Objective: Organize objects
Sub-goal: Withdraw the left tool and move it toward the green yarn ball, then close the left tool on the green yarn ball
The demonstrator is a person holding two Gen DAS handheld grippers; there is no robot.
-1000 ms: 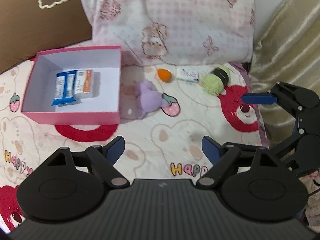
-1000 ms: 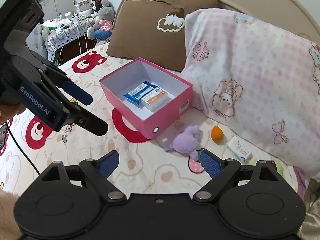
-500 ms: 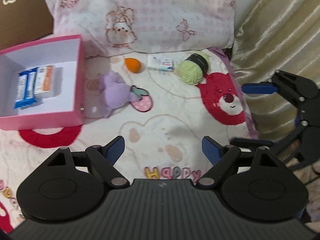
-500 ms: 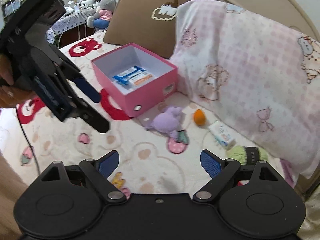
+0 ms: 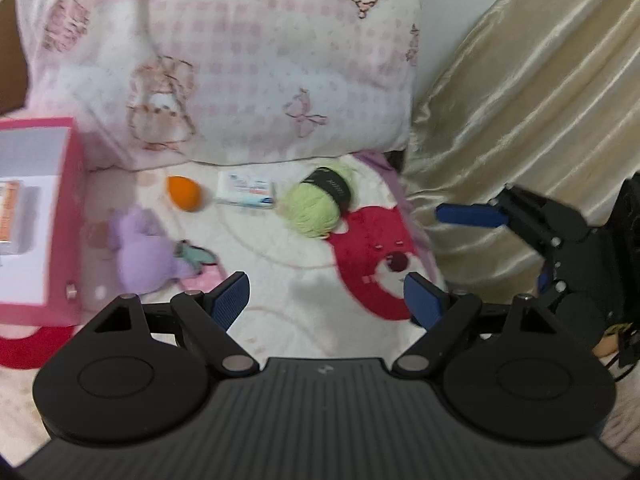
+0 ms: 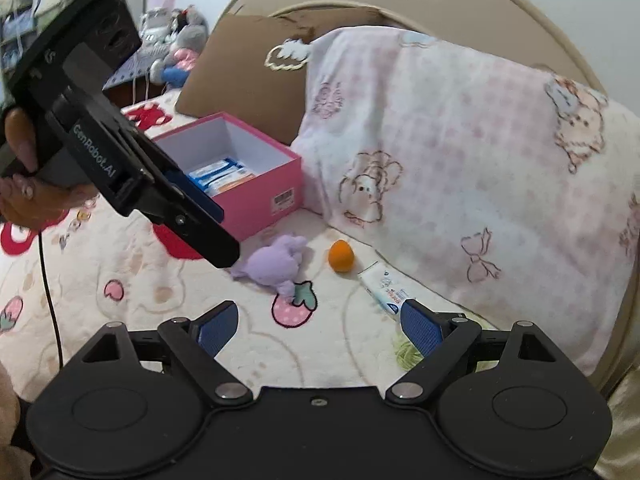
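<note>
Beside the pink box (image 6: 256, 184), which holds snack packets (image 6: 222, 174), a purple plush (image 6: 276, 264), orange egg-shaped toy (image 6: 341, 255), white packet (image 6: 386, 290) and green yarn ball (image 5: 320, 204) lie spread on the bear-print bedspread (image 6: 132, 276). Behind the box a pink-checked pillow (image 6: 460, 176) and brown pillow (image 6: 240, 80) lean on the beige headboard (image 6: 400, 4); gold curtains (image 5: 540, 100) hang farther off. Left gripper (image 5: 326, 300) and right gripper (image 6: 318, 326) hover spread wide, grasping nothing.

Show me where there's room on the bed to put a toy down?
Bare blanket lies between the purple plush and the right gripper. The pink box has free floor beside its packets. It's crowded along the pillow: orange ball, small carton, green yarn.
</note>
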